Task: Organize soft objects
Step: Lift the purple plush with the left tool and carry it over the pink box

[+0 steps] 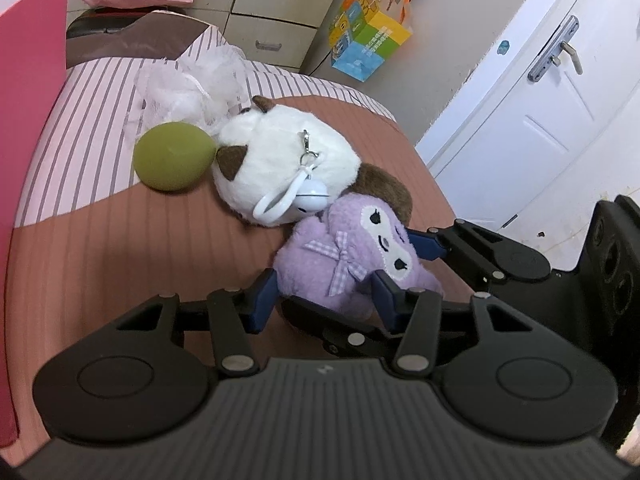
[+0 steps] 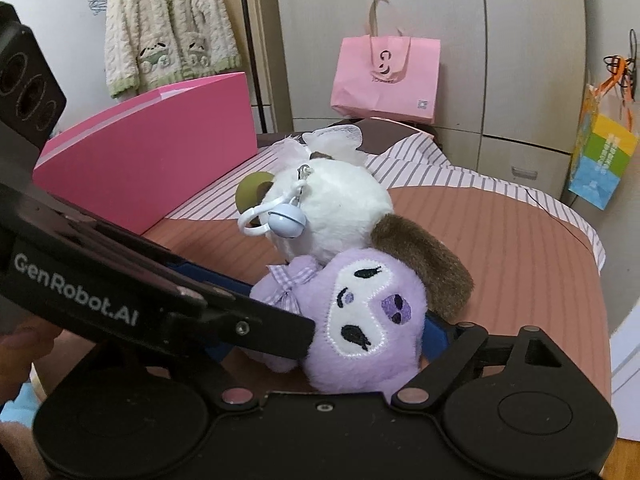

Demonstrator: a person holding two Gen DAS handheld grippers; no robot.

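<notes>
A purple plush [image 1: 352, 256] lies on the bed [image 1: 120, 248], and it is clamped between the blue pads of the left tongs [image 1: 328, 296]. The right tongs [image 2: 360, 344] are spread wide around the same plush — whether their pads press on it cannot be told. Just beyond both tongs, touching the plush, a white plush [image 1: 280, 160] with a bell clip is seen — a green ball [image 1: 172, 158] lies beside it. Further left, a pink box [image 2: 152, 160] stands.

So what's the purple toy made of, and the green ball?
Purple toy: looks like fuzzy plush fabric, with stitched eyes and a checked cloth bow. Green ball: smooth and matte, no fuzz, maybe rubber or foam; hard to tell which.
</notes>
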